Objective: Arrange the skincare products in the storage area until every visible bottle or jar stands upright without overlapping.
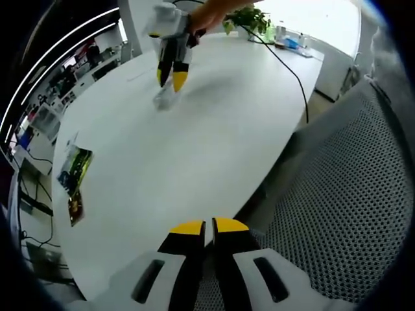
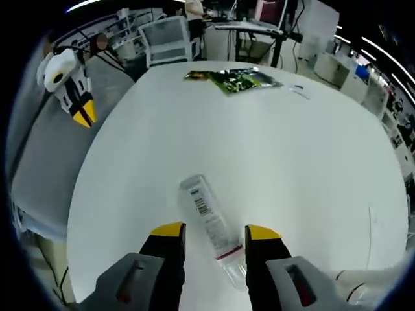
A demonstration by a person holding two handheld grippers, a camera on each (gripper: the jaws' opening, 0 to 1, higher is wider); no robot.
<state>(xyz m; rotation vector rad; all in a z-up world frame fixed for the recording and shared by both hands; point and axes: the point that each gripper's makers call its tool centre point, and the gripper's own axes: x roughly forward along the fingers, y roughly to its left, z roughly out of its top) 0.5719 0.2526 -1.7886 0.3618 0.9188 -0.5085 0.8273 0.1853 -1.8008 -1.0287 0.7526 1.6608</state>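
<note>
Large white oval table [image 1: 194, 149]; grey mesh chair [image 1: 350, 194] beside; black cable [image 1: 288, 68] across top; potted plant [image 1: 249, 19] far end; cluttered desks [image 2: 162, 32] beyond.

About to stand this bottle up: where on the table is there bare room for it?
Nearly all the white table is bare: the wide stretch between the lying bottle and the green packets at the far edge. The cable and potted plant crowd only one end.

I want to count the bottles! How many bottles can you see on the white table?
1. A clear bottle lies on its side on the white table, between the open jaws of the right gripper. In the left gripper view it looks blurry under that gripper.
</note>
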